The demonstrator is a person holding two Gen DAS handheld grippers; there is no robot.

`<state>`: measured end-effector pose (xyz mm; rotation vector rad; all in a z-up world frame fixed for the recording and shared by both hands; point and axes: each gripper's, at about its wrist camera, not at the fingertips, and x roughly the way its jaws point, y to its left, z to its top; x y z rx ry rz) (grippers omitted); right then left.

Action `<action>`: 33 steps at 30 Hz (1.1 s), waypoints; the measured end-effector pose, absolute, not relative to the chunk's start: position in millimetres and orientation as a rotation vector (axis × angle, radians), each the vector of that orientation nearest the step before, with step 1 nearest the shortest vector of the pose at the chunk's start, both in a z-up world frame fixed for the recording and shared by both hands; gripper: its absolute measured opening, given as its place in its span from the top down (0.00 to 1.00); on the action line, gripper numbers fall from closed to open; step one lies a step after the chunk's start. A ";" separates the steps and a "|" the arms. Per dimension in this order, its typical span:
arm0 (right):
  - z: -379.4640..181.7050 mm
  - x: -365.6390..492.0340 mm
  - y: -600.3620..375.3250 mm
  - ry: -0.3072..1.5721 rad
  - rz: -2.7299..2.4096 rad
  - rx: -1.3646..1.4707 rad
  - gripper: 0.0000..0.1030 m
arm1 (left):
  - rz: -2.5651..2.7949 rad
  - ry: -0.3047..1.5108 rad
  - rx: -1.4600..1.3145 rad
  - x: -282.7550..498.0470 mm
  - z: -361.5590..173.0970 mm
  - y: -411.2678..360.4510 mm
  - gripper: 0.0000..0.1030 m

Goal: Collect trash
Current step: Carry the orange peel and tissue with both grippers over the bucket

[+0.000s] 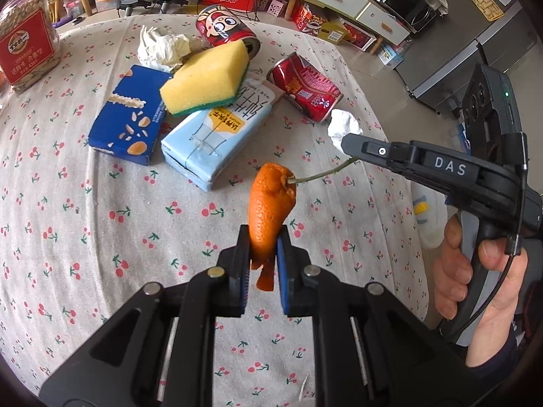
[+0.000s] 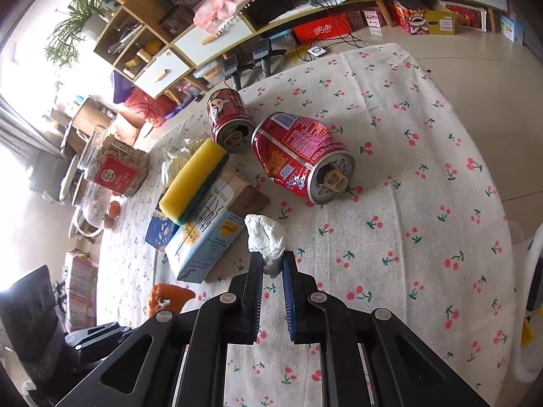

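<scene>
My left gripper (image 1: 264, 240) is shut on an orange peel (image 1: 269, 203) with a green stem, held above the cherry-print tablecloth (image 1: 85, 224). My right gripper (image 2: 272, 261) is shut on a crumpled white tissue (image 2: 264, 234); that tissue also shows in the left wrist view (image 1: 342, 127) at the right gripper's tip. The peel shows low left in the right wrist view (image 2: 166, 300). On the cloth lie two red cans (image 1: 305, 86) (image 1: 225, 27), a light blue carton (image 1: 217, 132), a dark blue box (image 1: 130, 115), a yellow sponge (image 1: 207, 76) and a crumpled paper wad (image 1: 159, 45).
A jar of seeds (image 1: 27, 40) stands at the far left of the table. Shelves, boxes and cables line the floor beyond the far edge. The table's right edge (image 1: 414, 183) drops to the floor near my right hand.
</scene>
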<state>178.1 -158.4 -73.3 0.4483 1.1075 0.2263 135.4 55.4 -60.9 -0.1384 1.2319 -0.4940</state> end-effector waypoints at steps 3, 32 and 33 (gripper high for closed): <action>-63.3 169.3 -167.7 1.097 0.205 0.466 0.88 | -0.517 1.234 -0.141 133.3 -60.2 45.6 0.85; -39.2 35.0 -426.1 0.957 -0.322 0.791 0.88 | -1.002 1.242 0.017 79.8 -64.6 -237.9 0.85; -39.4 32.4 -429.4 0.957 -0.332 0.788 0.88 | -1.003 1.250 0.024 80.2 -67.3 -244.7 0.85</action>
